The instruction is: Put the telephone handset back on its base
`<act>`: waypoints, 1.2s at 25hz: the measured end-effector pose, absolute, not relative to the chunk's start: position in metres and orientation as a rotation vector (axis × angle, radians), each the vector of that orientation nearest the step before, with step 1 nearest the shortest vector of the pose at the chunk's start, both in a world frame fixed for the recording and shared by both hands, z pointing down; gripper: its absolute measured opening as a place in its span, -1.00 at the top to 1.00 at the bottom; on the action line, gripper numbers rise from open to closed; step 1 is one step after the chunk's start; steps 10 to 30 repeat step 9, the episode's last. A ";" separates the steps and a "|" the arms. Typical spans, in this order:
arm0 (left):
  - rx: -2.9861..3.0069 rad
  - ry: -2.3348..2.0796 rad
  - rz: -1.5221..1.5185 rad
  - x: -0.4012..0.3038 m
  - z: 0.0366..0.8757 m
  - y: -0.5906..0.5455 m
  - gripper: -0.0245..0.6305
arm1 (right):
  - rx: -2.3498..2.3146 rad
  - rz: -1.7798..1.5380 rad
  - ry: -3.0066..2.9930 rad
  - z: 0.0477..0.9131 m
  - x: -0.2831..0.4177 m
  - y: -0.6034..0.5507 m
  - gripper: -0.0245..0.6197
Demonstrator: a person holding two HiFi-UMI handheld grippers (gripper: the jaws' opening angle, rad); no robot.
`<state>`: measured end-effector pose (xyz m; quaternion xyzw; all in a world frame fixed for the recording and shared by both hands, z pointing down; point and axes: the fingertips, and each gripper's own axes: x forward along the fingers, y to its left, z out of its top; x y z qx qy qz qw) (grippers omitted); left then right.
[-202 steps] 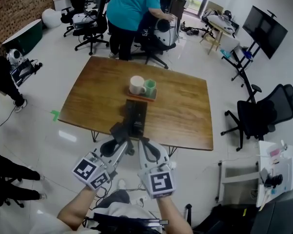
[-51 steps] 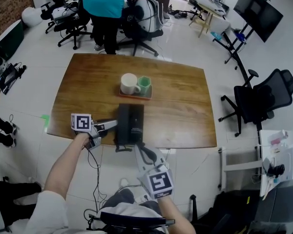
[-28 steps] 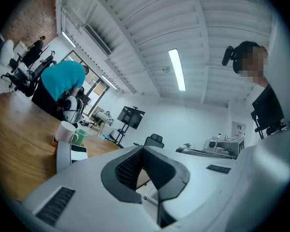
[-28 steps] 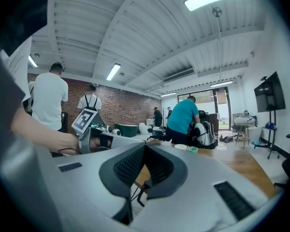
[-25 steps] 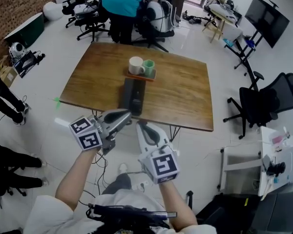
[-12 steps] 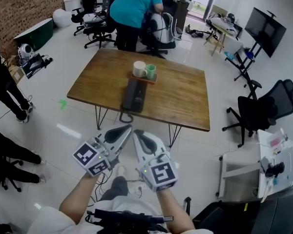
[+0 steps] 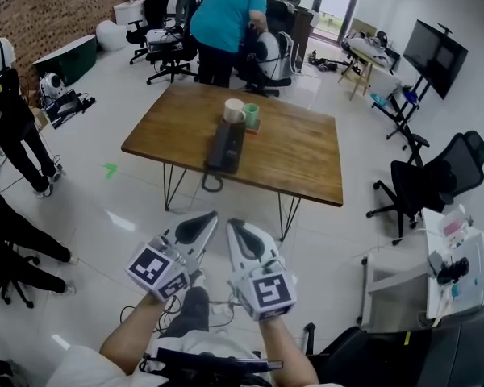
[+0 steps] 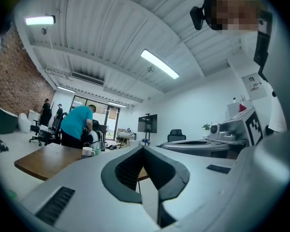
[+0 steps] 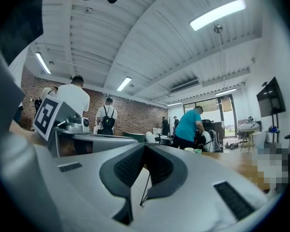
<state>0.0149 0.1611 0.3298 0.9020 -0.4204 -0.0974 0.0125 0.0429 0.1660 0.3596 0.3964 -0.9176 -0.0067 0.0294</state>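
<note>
Standing well clear of table, both claws closed on nothing.
Left gripper (image 7: 207, 217) low near the body, jaws pressed together, nothing between them. Phone (image 7: 226, 145) lies on the table (image 7: 306, 168) near its front edge, well apart from both grippers; can't tell handset from base at this range. Cord (image 7: 212, 183) loops off the edge. White mug (image 7: 234, 111) and green mug (image 7: 251, 116) sit just behind the phone. Right gripper (image 7: 235, 225) beside the left, jaws together, empty. Person (image 7: 226, 14) in teal beyond the table; chair (image 7: 436, 180) far right.
</note>
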 end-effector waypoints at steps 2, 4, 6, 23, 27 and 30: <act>2.811 -1.343 -0.295 0.015 0.327 0.175 0.97 | 1.227 -0.028 -2.833 0.359 0.043 0.179 0.91; 2.813 -1.359 -0.311 0.014 0.323 0.189 0.97 | 1.227 -0.042 -2.835 0.357 0.042 0.192 0.91; 2.815 -1.364 -0.319 0.016 0.321 0.202 0.97 | 1.228 -0.054 -2.835 0.355 0.042 0.204 0.91; 2.820 -1.358 -0.320 0.020 0.319 0.221 0.97 | 1.231 -0.066 -2.831 0.354 0.043 0.222 0.91; 2.820 -1.358 -0.320 0.020 0.319 0.221 0.97 | 1.231 -0.066 -2.831 0.354 0.043 0.222 0.91; 2.820 -1.358 -0.320 0.020 0.319 0.221 0.97 | 1.231 -0.066 -2.831 0.354 0.043 0.222 0.91</act>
